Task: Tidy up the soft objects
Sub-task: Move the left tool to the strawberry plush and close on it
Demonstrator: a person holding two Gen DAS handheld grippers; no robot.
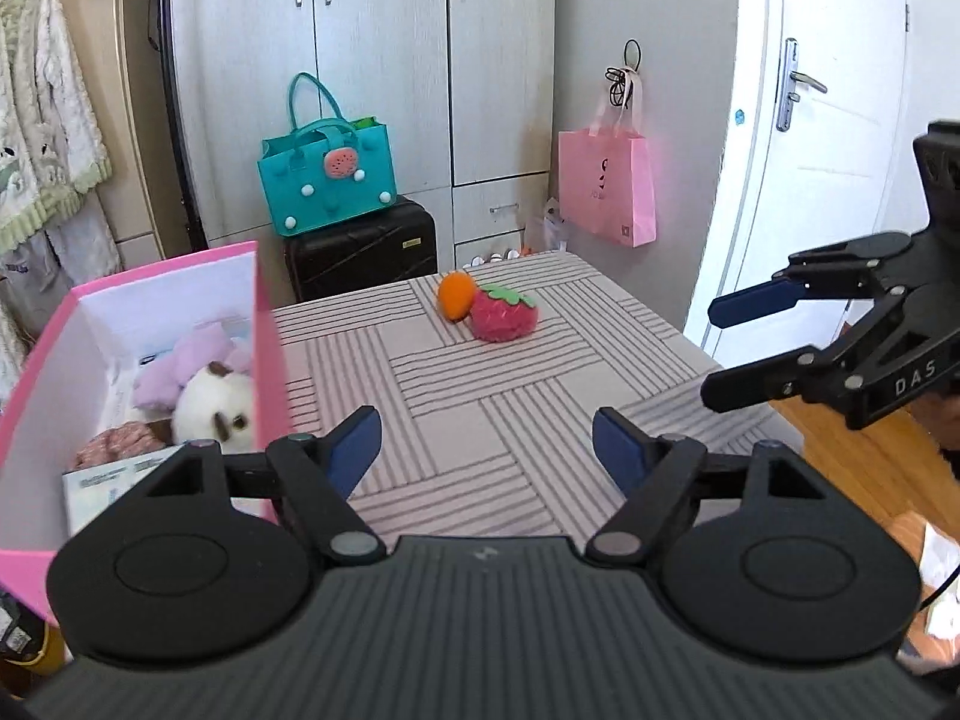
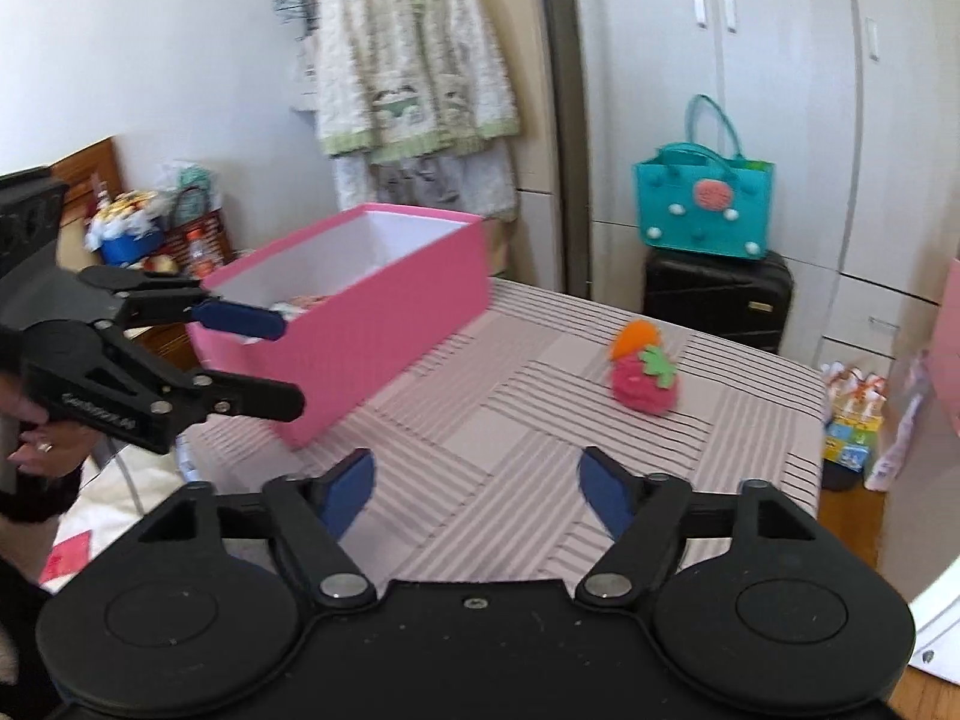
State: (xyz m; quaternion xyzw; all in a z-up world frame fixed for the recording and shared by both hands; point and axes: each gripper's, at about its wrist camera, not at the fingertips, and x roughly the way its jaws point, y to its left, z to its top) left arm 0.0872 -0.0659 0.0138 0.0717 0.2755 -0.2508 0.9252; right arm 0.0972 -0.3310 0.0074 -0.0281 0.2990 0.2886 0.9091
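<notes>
A red plush strawberry and an orange plush carrot lie touching at the far side of the striped table; both also show in the right wrist view, strawberry and carrot. A pink box at the table's left holds a white plush, a purple plush and other soft things. My left gripper is open and empty over the near table, beside the box. My right gripper is open and empty; it shows at the right in the left wrist view.
A teal bag sits on a black suitcase behind the table. A pink paper bag hangs on the wardrobe. A white door is at the right. A fleece jacket hangs behind the box.
</notes>
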